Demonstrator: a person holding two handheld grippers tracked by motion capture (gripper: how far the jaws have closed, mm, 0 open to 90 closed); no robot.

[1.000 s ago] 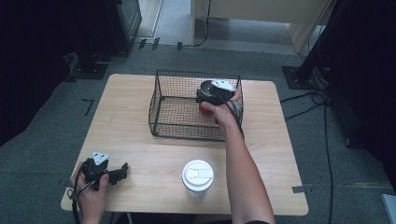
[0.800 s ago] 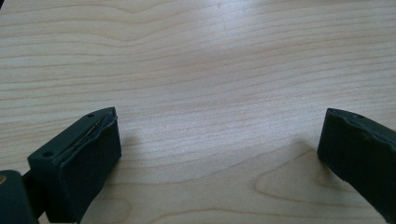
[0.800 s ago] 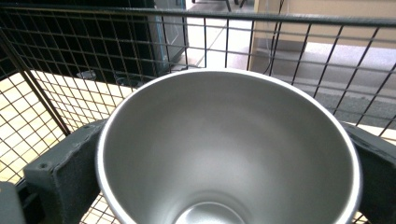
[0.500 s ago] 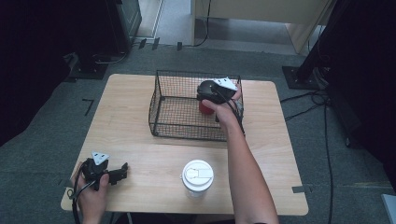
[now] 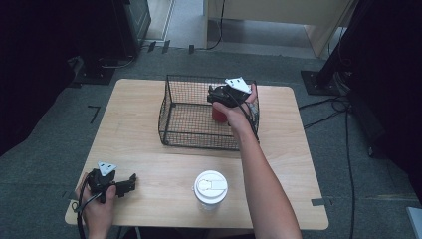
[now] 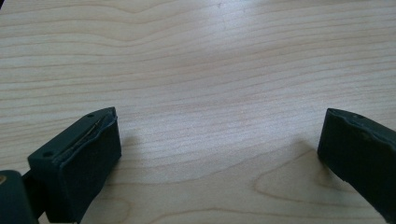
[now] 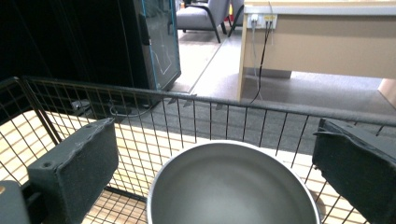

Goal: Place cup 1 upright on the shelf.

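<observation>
The right gripper (image 5: pixel 224 102) is inside the wire basket (image 5: pixel 174 112), at about 1 o'clock on the worktop (image 5: pixel 149 164). Its jaws are wide open, one on each side of a red cup (image 5: pixel 217 114) but not touching it. I think the job now is to let go of the cup and lift the gripper out. To do it well, go straight up and keep the jaws open, so they do not bump the cup or catch on the basket wires. In the right gripper view, the cup (image 7: pixel 233 186) stands upright on the basket floor, round, shiny grey inside and empty. The left gripper (image 5: pixel 117 184) rests at 7 o'clock with its jaws open and nothing between them. A white cup with a lid (image 5: pixel 210 186) stands at 6 o'clock.
</observation>
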